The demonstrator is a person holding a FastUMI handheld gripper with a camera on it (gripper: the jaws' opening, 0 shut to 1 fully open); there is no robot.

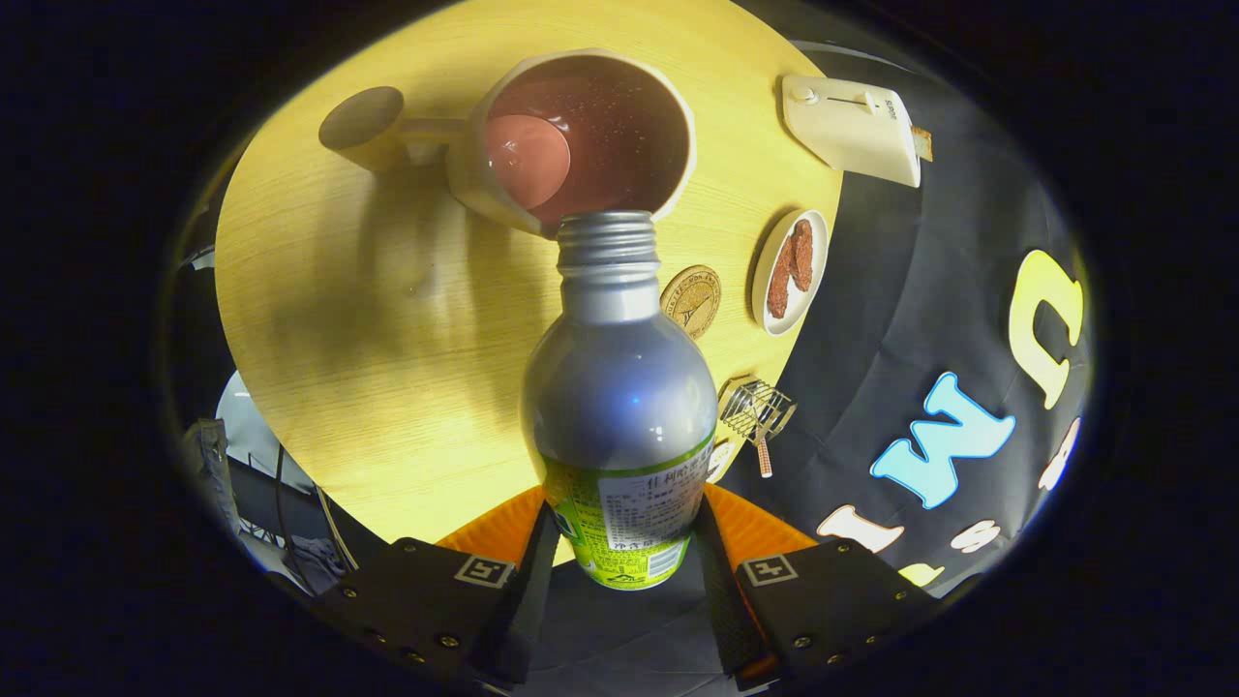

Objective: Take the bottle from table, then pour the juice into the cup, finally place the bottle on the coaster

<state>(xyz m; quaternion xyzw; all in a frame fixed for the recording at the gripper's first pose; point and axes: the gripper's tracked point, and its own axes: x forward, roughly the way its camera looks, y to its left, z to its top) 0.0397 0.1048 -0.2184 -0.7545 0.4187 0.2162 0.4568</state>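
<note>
Beyond the fingers, on the round wooden table (319, 319), a cream cup (581, 136) with a side handle holds dark reddish juice. Near it a small white plate (789, 271) carries two brown pieces. Between cup and plate lies a round cork coaster (692, 300). The bottle (619, 407) is silver metal, uncapped with a threaded neck, and wears a green-and-white label low down. It sits clamped between the two fingers of the gripper (619, 542), tilted forward, its mouth right at the cup's near rim.
</note>
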